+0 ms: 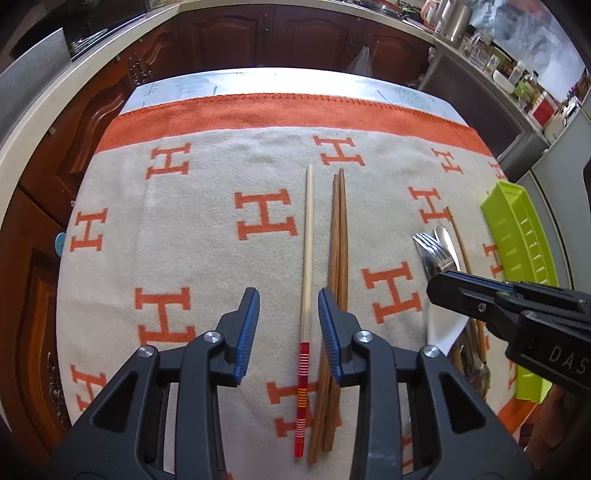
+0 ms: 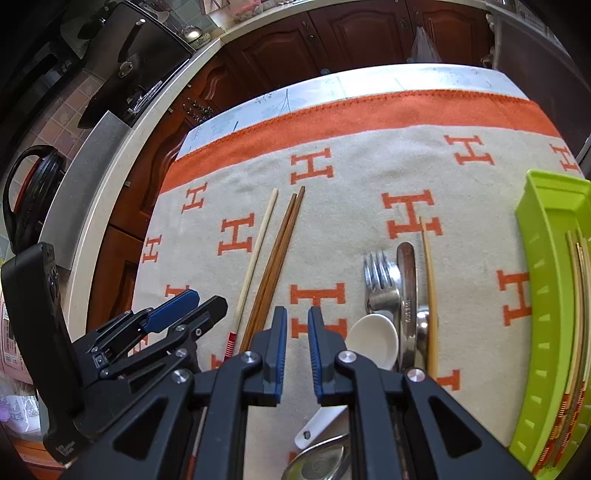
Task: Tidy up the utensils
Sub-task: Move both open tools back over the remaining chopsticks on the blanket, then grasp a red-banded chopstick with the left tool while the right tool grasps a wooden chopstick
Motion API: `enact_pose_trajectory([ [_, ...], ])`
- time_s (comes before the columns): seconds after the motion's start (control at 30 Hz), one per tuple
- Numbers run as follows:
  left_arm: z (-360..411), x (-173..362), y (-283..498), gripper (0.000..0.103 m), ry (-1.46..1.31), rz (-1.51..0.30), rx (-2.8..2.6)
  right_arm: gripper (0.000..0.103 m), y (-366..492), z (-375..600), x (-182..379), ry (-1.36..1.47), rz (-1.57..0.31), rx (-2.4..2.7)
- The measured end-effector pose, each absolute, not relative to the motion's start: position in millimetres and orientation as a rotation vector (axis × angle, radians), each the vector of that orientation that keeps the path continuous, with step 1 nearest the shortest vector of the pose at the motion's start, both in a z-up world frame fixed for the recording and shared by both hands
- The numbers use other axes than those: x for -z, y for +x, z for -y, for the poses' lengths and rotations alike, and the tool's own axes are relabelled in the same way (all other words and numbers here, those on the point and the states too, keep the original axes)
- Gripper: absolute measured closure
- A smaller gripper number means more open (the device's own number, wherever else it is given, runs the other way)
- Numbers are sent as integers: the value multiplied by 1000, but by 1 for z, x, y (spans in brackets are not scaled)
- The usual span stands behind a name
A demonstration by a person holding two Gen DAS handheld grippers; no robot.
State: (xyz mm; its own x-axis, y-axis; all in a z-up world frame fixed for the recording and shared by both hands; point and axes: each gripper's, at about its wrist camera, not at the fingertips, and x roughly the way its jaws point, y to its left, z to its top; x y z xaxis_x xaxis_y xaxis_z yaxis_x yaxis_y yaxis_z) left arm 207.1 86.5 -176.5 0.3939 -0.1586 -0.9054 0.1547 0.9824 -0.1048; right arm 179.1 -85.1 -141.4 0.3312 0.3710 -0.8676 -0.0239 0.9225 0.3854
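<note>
A pale chopstick (image 1: pixel 307 240) with a red striped end lies on the H-patterned cloth (image 1: pixel 207 177), lined up with the gap of my left gripper (image 1: pixel 288 328). That gripper hovers above it, open and holding nothing. A pair of brown chopsticks (image 1: pixel 339 240) lies just right of it, beside the right finger. To the right is a heap with a fork (image 2: pixel 380 284), a metal spoon (image 2: pixel 406 288), a white ceramic spoon (image 2: pixel 373 339) and a yellow chopstick (image 2: pixel 430 295). My right gripper (image 2: pixel 297 343) hangs left of that heap, its jaws a narrow gap apart with nothing between them.
A green slotted tray (image 2: pixel 535 277) stands at the cloth's right edge with several chopsticks (image 2: pixel 576 295) inside. Another metal spoon (image 2: pixel 317 461) lies under the right gripper. Dark wooden cabinets (image 1: pixel 229 33) and a counter run past the table's far and left edges.
</note>
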Motion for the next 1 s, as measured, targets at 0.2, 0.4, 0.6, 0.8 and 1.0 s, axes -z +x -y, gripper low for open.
enact_pose_trajectory([
  [0.2,-76,193,212,73,64,-1184,198,92,187,81,154,331,-1241,-263],
  [0.4,-73,200,213,74,107,-1169,182,92,192,76,163,341,-1272,-271],
  [0.6,-83,197,209,99,75,-1162,155,92,199,64,174,345,-1304,-275],
  [0.8,-112,193,197,99,-40,-1192,104,92,205,52,180,335,-1316,-274],
  [1.0,-136,189,181,100,-121,-1198,81,92,207,43,179,328,-1314,-270],
])
